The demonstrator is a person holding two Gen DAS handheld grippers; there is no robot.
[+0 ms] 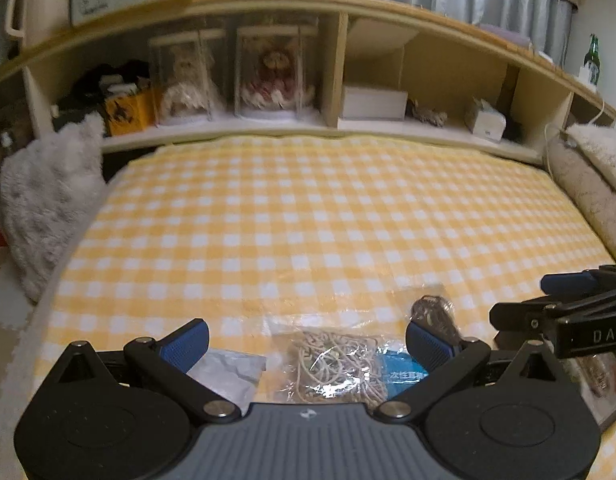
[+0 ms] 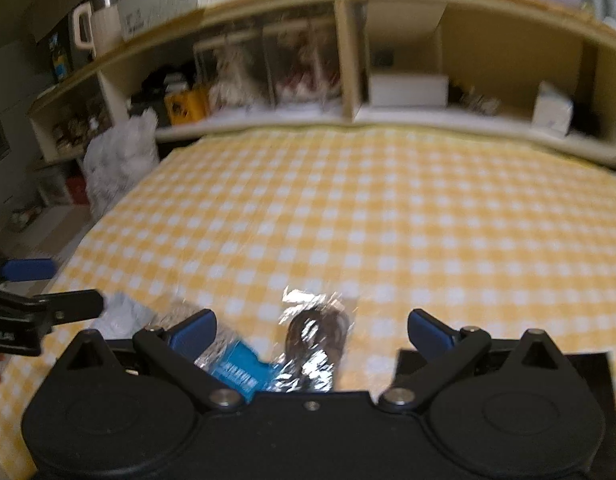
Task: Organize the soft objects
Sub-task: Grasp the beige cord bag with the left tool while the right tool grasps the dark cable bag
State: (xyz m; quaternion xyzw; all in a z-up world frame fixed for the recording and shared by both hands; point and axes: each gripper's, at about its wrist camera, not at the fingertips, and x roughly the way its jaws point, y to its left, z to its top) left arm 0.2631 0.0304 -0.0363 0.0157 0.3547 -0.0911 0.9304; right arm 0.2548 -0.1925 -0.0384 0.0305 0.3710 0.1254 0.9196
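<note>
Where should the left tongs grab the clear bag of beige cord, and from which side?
Probably the bag of beige cord is best pinched across its bulging middle, from above. It lies flat on the checked bedspread, directly between the open left tongs, and the loose film edges look thin and slippery.

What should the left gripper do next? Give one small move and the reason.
Probably ease the left gripper down onto the clear bag of tan cord: its jaws are open, empty, and the bag lies flat on the checkered sheet between them.
</note>
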